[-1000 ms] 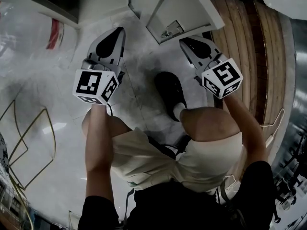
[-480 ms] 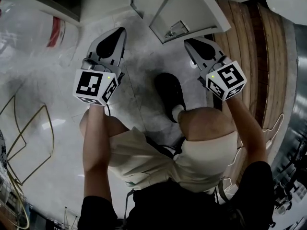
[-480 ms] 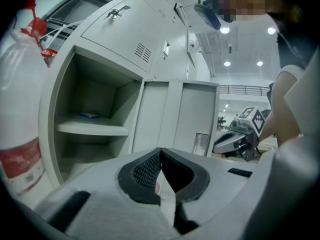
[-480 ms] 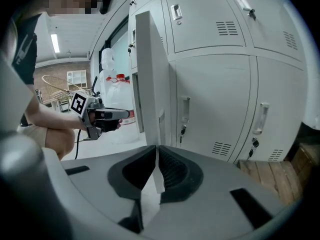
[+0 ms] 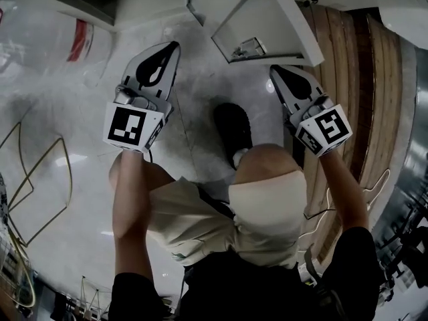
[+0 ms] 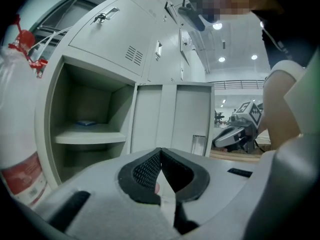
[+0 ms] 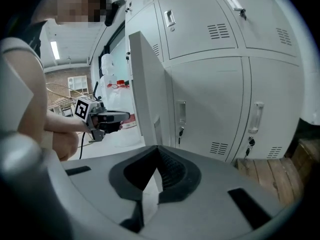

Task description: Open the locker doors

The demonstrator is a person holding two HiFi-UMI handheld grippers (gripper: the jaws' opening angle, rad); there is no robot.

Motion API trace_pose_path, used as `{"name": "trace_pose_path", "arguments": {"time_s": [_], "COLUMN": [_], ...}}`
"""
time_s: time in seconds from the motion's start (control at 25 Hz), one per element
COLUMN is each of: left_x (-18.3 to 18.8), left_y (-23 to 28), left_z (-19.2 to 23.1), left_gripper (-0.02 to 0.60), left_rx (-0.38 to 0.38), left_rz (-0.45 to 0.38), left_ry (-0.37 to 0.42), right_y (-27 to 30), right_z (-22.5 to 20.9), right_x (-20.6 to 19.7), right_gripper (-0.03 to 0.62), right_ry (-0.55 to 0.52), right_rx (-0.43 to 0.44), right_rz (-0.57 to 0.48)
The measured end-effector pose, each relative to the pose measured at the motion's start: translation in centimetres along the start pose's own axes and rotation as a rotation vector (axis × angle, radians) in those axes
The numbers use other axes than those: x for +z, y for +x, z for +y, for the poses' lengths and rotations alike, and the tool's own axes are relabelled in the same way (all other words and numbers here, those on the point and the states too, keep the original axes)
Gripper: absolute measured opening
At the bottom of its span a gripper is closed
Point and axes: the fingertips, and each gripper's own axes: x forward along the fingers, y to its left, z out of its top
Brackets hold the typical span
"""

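Observation:
A grey locker door point(image 5: 267, 12) stands swung open, its latch plate point(image 5: 249, 45) facing me. My right gripper point(image 5: 275, 69) hangs just below the door's free edge without touching it. Its jaws are closing, tips together, with nothing between them. In the right gripper view that gripper point(image 7: 157, 149) points past the door's edge point(image 7: 145, 89) at closed lockers point(image 7: 215, 104). My left gripper point(image 5: 172, 45) is shut and empty, left of the door. In its own view the left gripper point(image 6: 160, 151) faces the open compartment point(image 6: 85, 119) and the open door point(image 6: 175, 119).
A clear plastic jug with a red label point(image 5: 77, 45) stands by the lockers at the left. A wooden platform point(image 5: 354, 59) runs along the right. The person's black shoe point(image 5: 234, 129) is on the marble floor between the grippers. A small blue item point(image 6: 87, 123) lies on the locker shelf.
My right gripper has drifted right and slightly down, away from the open door. The door has moved a little up and to the right in view. The left gripper has barely moved.

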Motion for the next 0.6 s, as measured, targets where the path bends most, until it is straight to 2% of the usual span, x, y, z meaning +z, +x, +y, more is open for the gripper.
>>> {"name": "trace_pose_path", "arguments": {"time_s": [0.16,0.32,0.6], "left_x": [2.3,6.6,13.2], "left_y": [-1.2,-2.0,-4.5], "left_z": [-0.8,-1.0,-2.5], "left_gripper": [0.018,0.018,0.018], "left_rx": [0.012,0.035,0.035], "left_rz": [-0.007,-0.015,0.068], "left_ry": [-0.033,-0.064,-0.063], "right_y": [-1.6,-3.5,-8.1], "right_z": [0.1,0.2,0.9], "right_x": [1.9,5.5,12.0], "right_gripper": [0.005,0.005,0.005], "right_ry": [0.025,0.062,0.119], "right_rx": [-0.001,-0.013,-0.038], "right_rz": [-0.005,-0.019,-0.001]}}
